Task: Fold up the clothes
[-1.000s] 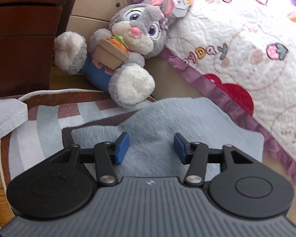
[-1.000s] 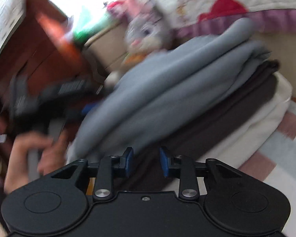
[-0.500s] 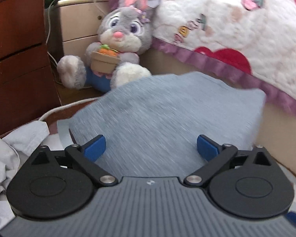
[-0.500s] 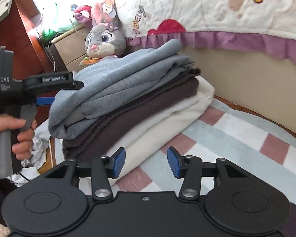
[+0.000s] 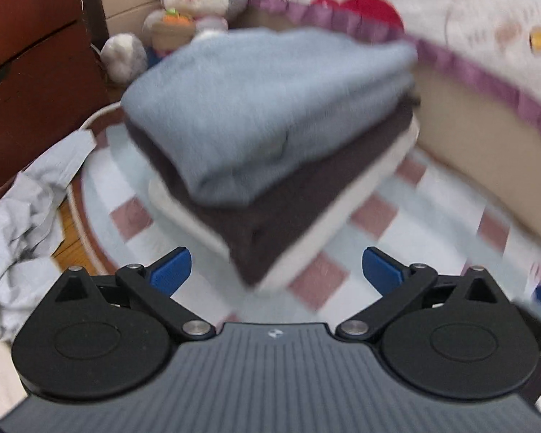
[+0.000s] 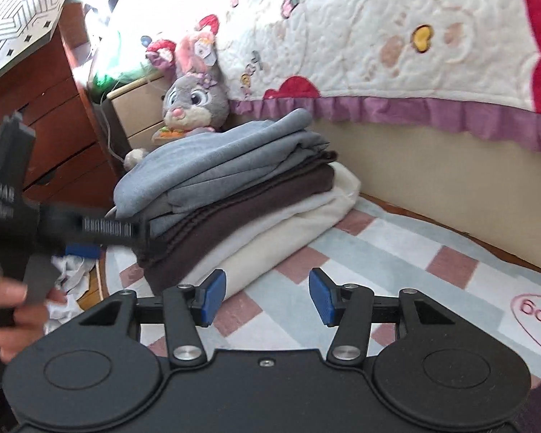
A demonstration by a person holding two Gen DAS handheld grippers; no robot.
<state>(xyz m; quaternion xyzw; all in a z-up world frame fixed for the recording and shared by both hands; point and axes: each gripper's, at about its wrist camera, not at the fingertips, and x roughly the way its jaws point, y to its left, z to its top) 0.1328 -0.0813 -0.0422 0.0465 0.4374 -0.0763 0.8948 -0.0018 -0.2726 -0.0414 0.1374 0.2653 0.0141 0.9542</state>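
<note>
So the stack of folded clothes sits on the striped rug, straight ahead of the left gripper and just past its fingertips. Grey folded piece on top, dark brown one under it, cream one at the bottom touching the rug. The left jaws are spread as wide as they go, blue pads well apart, nothing between them but rug and the near corner of the stack beyond. No contact with the clothes. That view is pretty blurry, fwiw.

The right gripper has its jaws about halfway apart and opening, with nothing between the pads, only rug below. From there the stack lies ahead and off to the left of the jaws, not touching them. You can also see the left gripper from the side, further left, right by the near end of the stack, with the person's hand wrapped around its handle.

Left of the left jaws there's a crumpled light grey garment lying half on the rug's edge, not folded. Behind the stack a plush bunny leans against the bed, whose quilt with a purple frill hangs down to the right. Dark wooden drawers stand at far left.
</note>
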